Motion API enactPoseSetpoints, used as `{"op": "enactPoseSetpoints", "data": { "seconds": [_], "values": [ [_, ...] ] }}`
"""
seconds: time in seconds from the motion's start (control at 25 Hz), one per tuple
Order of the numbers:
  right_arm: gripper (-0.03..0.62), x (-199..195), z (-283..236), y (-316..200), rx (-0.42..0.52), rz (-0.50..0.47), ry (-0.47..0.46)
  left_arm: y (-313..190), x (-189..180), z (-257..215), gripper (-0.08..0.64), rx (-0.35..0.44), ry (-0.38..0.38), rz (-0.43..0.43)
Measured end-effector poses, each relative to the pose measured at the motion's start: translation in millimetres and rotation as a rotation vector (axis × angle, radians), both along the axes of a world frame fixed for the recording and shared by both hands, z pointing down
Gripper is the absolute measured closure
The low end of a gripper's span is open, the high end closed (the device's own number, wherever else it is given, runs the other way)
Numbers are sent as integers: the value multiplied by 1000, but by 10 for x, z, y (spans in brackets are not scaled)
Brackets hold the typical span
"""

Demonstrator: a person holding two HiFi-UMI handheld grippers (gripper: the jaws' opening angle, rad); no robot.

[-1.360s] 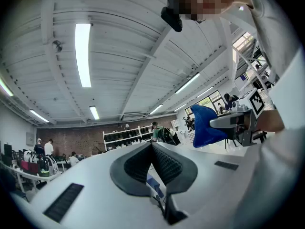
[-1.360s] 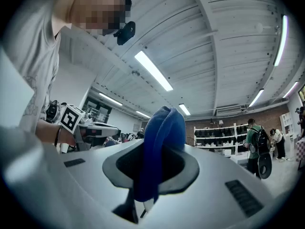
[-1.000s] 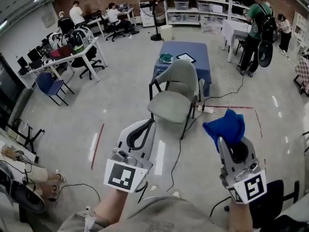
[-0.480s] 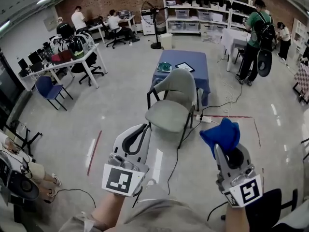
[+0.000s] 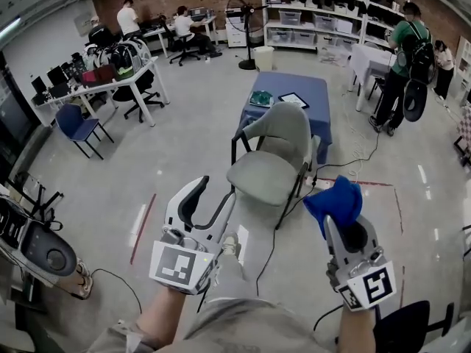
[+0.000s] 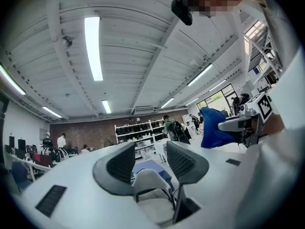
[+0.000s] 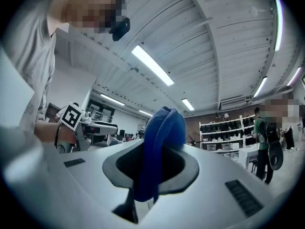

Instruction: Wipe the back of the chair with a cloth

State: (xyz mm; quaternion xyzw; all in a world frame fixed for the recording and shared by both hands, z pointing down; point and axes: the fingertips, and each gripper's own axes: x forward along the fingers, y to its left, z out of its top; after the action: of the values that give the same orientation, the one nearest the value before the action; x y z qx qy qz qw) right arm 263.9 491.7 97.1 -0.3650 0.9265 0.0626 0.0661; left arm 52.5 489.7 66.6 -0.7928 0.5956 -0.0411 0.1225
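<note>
A grey-green chair with a black frame stands on the floor ahead, its seat toward me and its back on the far side. My left gripper is held short of the chair's left front; its jaws are opening and nothing is between them. In the left gripper view the chair shows through the gap of the left gripper. My right gripper is shut on a bunched blue cloth, right of the chair. The cloth stands up between the pads of the right gripper.
A low blue table with a tablet stands right behind the chair. Cables and a power strip lie on the floor at the chair's right. A standing fan, desks with seated people and a person with a backpack are farther off.
The left gripper's jaws have gone from shut to wide open. Both grippers have shifted slightly and sit lower, and the chair looks a little nearer. The cloth stays gripped.
</note>
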Motion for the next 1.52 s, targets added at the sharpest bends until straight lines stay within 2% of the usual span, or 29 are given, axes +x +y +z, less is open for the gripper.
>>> {"op": "enactPoseSetpoints", "data": {
  "seconds": [0.16,0.44,0.76,1.04,1.28,1.52],
  "values": [
    [506,-297,85,-437,-46,-5,-19,-373,-302,102,336,-28,18,-5],
    [506,-873,292,-1387,-100,30,41,-1343,-887,285,334,-99,17,11],
    [506,-1563,596,-2760,-205,114,87,-2778,-1570,534,333,-197,0,86],
    [506,-2155,904,-3930,-272,203,120,-4010,-2128,934,333,-287,-50,178],
    [506,-2444,1141,-4556,-324,256,127,-4676,-2385,1190,333,-347,-64,234],
    [506,-2429,1442,-5074,-372,298,151,-5152,-2362,1566,333,-414,-64,260]
  ]
}}
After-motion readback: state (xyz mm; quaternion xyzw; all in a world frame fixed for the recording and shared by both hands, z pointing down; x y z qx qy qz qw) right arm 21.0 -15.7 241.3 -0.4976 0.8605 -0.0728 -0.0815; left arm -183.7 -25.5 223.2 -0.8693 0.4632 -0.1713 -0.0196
